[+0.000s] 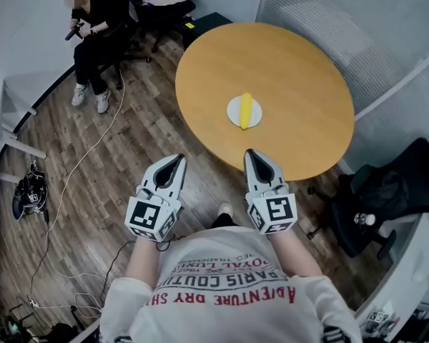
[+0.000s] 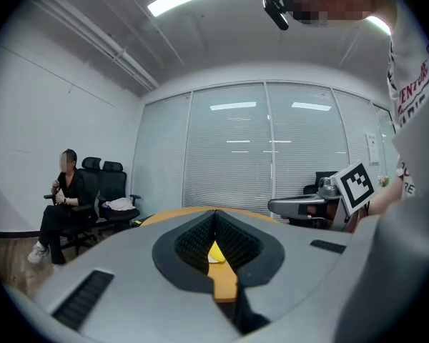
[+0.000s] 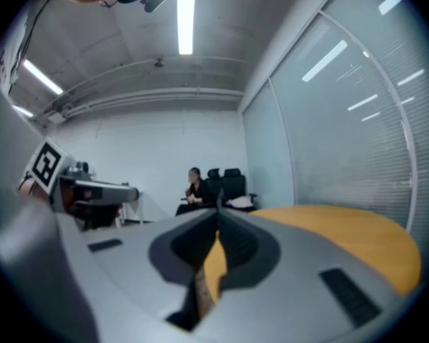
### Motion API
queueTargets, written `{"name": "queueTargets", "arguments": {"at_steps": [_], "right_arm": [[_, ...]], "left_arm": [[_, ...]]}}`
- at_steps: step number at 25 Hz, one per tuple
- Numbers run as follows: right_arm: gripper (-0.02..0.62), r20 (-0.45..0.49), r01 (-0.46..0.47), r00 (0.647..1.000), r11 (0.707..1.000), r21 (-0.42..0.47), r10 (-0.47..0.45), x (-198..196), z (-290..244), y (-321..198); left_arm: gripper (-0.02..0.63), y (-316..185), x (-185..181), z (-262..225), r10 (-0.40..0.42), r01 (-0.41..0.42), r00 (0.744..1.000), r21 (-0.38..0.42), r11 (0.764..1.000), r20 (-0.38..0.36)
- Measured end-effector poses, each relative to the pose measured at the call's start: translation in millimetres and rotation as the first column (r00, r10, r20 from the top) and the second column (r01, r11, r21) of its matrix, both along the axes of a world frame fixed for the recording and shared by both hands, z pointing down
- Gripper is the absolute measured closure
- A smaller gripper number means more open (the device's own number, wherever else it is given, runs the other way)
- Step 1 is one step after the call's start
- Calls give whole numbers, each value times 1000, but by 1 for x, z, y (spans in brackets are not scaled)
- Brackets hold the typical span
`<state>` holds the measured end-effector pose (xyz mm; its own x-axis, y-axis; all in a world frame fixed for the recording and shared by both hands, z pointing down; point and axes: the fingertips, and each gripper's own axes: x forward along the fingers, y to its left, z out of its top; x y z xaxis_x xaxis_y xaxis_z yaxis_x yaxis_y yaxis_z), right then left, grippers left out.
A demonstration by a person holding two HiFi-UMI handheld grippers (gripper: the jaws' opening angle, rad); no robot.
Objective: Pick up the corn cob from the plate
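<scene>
None of the pick-up looks done yet, judging by how things lie. The round, light-wood table carries only the task's things, set a little toward the person's side of its middle. The left grey two-jaw gripper hangs over the plank floor short of the table's near edge. Its jaws are closed tip to tip with nothing between them; its own view shows only the cob far off through the hollow behind the tips. The right grey two-jaw gripper has its tips just at the table's near edge, jaws likewise pressed together and empty. Both are well apart from the small round white plate. The yellow corn cob lies across the middle of that plate, lengthwise toward the person, untouched. Left to do, as I read it: bring a gripper in over the table, part its jaws around the cob, close on it and lift it clear of the plate.
</scene>
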<state>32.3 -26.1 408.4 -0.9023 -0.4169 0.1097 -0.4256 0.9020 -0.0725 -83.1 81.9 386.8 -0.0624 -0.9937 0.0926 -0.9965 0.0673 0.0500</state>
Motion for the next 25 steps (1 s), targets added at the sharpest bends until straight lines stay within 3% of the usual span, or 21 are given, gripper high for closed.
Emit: {"name": "queueTargets", "arguments": {"at_steps": [6, 13, 20, 25], "right_arm": [[566, -15, -4, 1000, 1000, -2, 4, -13, 7, -76], [566, -32, -45, 999, 999, -30, 44, -19, 19, -132], [566, -75, -151, 987, 984, -96, 144, -41, 40, -180], [566, -116, -255, 964, 954, -156, 239, -65, 58, -211]], "left_arm": [[571, -81, -13, -6, 10, -9, 1000, 35, 999, -19], [571, -144, -23, 12, 47, -46, 998, 5, 999, -52], [571, -205, -52, 27, 159, -160, 986, -23, 987, -54], [571, -253, -86, 36, 268, -271, 961, -44, 962, -64]]}}
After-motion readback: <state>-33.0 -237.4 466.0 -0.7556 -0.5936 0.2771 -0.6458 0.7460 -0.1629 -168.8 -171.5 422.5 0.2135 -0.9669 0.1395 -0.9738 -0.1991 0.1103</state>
